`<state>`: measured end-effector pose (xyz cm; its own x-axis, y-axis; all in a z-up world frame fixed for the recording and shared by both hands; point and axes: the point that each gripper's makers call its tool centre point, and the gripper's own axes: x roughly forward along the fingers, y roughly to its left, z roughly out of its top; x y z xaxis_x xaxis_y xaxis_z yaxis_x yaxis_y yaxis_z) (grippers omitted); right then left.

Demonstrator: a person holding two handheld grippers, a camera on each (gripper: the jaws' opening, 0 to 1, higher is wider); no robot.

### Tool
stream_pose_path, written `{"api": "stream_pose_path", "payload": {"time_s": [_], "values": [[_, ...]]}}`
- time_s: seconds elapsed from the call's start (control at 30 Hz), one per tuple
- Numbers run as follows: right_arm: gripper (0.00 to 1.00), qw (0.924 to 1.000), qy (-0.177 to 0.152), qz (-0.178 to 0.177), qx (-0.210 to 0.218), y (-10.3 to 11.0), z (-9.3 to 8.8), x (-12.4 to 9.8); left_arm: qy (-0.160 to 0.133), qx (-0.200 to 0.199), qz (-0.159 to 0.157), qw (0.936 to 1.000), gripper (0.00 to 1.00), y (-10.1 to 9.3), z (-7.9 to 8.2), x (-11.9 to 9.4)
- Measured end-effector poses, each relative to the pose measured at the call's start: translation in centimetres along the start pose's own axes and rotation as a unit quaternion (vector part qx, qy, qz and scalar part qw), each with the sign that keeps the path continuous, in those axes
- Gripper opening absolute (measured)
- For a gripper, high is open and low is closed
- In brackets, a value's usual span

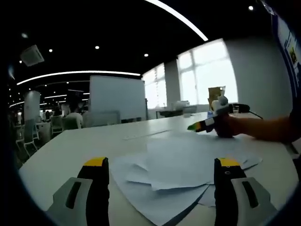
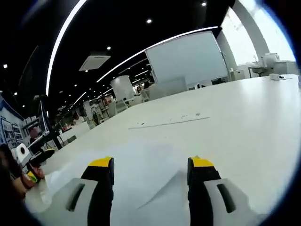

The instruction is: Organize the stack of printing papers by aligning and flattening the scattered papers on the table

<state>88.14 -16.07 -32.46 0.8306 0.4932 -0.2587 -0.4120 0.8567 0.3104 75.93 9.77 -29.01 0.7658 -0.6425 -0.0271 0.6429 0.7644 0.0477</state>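
Papers (image 1: 183,165) fanned loose on the white table (image 1: 70,150), near its front edge, corners jutting at different angles, nothing squared. Left gripper (image 1: 162,181) low over the near sheets, jaws spread, holding nothing. Right gripper (image 2: 150,181) likewise spread and empty, low over pale sheets (image 2: 141,174); seen from the left gripper view at the pile's far edge (image 1: 207,125), in a hand (image 1: 235,126). Best to close in from opposite edges, nudge the sheets inward until the sides meet, then press flat; likely to buckle if shoved from one side alone. Beyond, a thin strip (image 2: 169,122) mid-table, well apart. Whiteboard (image 1: 117,96) and chairs (image 1: 28,134) past the far edge, nothing blocking.
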Motion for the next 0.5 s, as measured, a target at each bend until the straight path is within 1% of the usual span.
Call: {"api": "stream_pose_path", "payload": {"time_s": [0.17, 0.23, 0.33, 0.37, 0.5], "values": [[0.56, 0.9998, 0.011, -0.002, -0.018, 0.2, -0.5, 0.1, -0.001, -0.007, 0.002, 1.0, 0.95, 0.2, 0.0, 0.0], [0.55, 0.9998, 0.012, -0.002, -0.017, -0.1, -0.5, 0.2, -0.001, -0.006, 0.003, 1.0, 0.95, 0.3, 0.0, 0.0], [0.53, 0.9998, 0.011, -0.001, -0.014, 0.1, -0.6, 0.2, 0.0, -0.007, 0.003, 1.0, 0.95, 0.3, -0.1, 0.0], [0.52, 0.9998, 0.012, -0.002, -0.015, 0.0, -0.6, 0.2, 0.001, -0.007, 0.003, 1.0, 0.95, 0.3, -0.1, 0.0], [0.4, 0.999, 0.019, -0.015, -0.038, -1.0, -0.8, 0.5, 0.007, -0.005, 0.003, 1.0, 0.94, 0.1, -0.3, 0.0]]}}
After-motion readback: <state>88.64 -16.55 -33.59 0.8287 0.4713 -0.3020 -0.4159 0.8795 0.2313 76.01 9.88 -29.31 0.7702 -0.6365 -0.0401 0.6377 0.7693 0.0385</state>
